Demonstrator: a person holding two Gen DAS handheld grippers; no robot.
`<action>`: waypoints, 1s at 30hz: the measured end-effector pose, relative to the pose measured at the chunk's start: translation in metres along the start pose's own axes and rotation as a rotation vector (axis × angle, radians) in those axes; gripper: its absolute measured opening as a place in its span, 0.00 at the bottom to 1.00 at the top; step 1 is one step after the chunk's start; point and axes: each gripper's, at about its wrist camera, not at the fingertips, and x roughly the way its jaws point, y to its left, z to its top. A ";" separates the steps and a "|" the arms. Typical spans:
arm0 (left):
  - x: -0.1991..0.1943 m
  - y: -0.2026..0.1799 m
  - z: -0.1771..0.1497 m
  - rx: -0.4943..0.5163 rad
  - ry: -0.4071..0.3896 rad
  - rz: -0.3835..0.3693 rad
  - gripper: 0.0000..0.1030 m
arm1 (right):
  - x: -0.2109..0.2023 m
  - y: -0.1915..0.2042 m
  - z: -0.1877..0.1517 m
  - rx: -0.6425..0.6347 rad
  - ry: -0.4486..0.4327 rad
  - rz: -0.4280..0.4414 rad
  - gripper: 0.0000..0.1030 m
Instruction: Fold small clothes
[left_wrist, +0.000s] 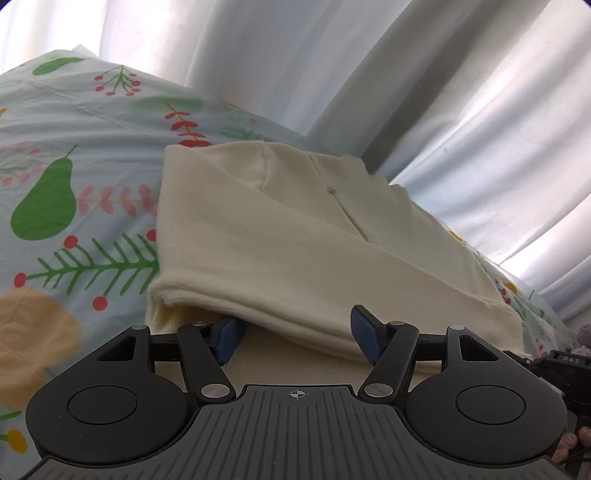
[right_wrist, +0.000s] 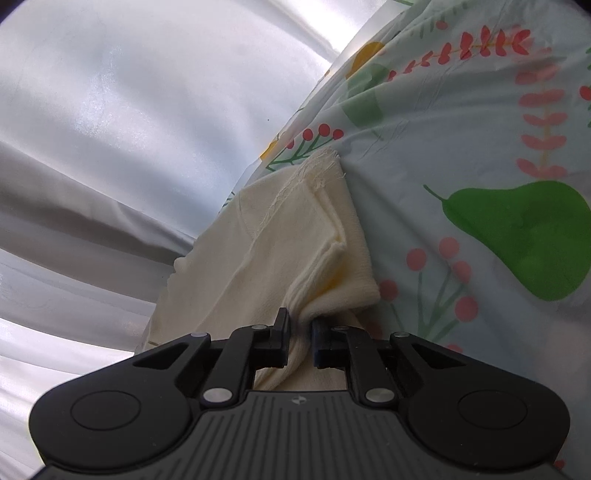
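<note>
A cream garment (left_wrist: 280, 236) lies folded on a bedsheet (left_wrist: 74, 122) printed with green pears, red berries and pink sprigs. Directly ahead of both tools it fills the middle ground.

Beyond the garment's far edge, the sheet ends at a white curtain (left_wrist: 461, 110) hanging in long folds, so forward room is short. To the outer side of the left gripper (left_wrist: 297, 338) and to the outer side of the right gripper (right_wrist: 300, 338), bare printed sheet stretches away.

The left gripper's blue pads stand well apart. The garment's near folded edge lies across the gap between them; the left pad is tucked partly under that edge, and neither pad presses the cloth.

The right gripper's jaws are drawn close together, clamped on a bunched corner of the garment, which rises in a ridge from between the fingers.

The garment is pale cream, soft knit, stacked in several layers with rounded fold edges. A slit placket with one small button (left_wrist: 331, 189) shows on top. In the right wrist view its far corner has a frayed raw hem.

A dark device (left_wrist: 565, 363) at the left gripper's right reads "DAS".
</note>
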 end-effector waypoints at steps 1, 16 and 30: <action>0.001 0.000 0.001 0.004 -0.006 0.014 0.66 | 0.001 0.000 0.002 0.005 -0.007 0.003 0.10; -0.052 -0.004 -0.042 0.188 0.097 0.008 0.86 | -0.043 0.024 -0.045 -0.422 0.074 0.170 0.46; -0.149 0.014 -0.144 0.246 0.312 0.112 0.91 | -0.186 -0.050 -0.144 -0.592 0.384 -0.014 0.46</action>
